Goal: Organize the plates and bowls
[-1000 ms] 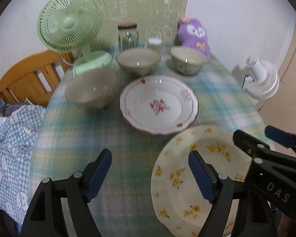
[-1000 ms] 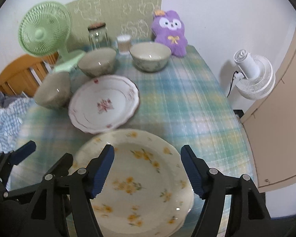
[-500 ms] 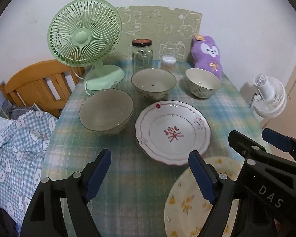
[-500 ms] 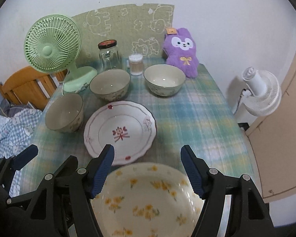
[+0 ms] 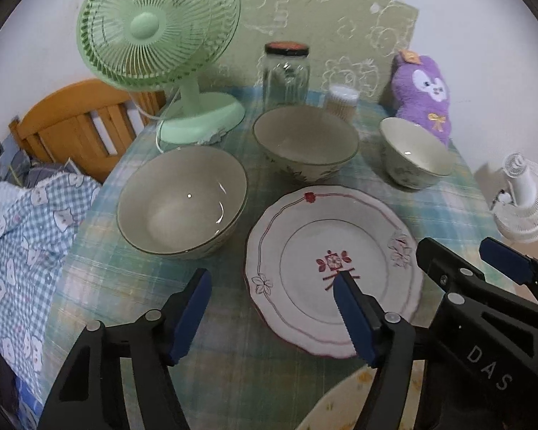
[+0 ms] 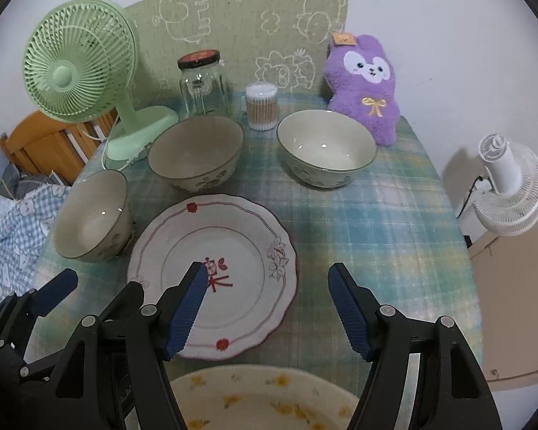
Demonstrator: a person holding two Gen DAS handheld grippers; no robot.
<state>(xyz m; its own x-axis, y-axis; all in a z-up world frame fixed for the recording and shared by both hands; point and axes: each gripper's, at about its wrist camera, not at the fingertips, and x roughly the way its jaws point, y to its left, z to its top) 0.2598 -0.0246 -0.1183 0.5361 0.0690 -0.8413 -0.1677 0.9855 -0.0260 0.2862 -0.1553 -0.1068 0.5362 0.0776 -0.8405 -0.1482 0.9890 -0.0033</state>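
Observation:
A white plate with red flowers [image 5: 326, 236] lies mid-table, and a cream plate with yellow flowers [image 5: 355, 401] lies nearer, cut off by the bottom edge. Behind stand three pale bowls: left [image 5: 183, 200], middle [image 5: 305, 143] and right [image 5: 416, 154]. My left gripper [image 5: 272, 311] hovers over the red-flowered plate's left rim; its jaws are closing and the pads touch nothing. My right gripper [image 6: 269, 308] stands open over the right part of the same plate [image 6: 215, 236], holding nothing. The yellow-flowered plate [image 6: 265, 397] shows below it.
A green desk fan [image 6: 79, 68], a glass jar [image 6: 201, 86], a tub of cotton swabs [image 6: 262, 107] and a purple plush toy [image 6: 366, 86] line the back of the checked tablecloth [image 6: 376, 215]. A white fan [image 6: 509, 190] stands off the right edge. A wooden chair [image 5: 75, 125] and blue checked cloth [image 5: 21, 236] sit left.
Both grippers have moved forward across the table, from over the yellow-flowered plate to over the red-flowered one. The left gripper's jaws have narrowed. No dish has moved.

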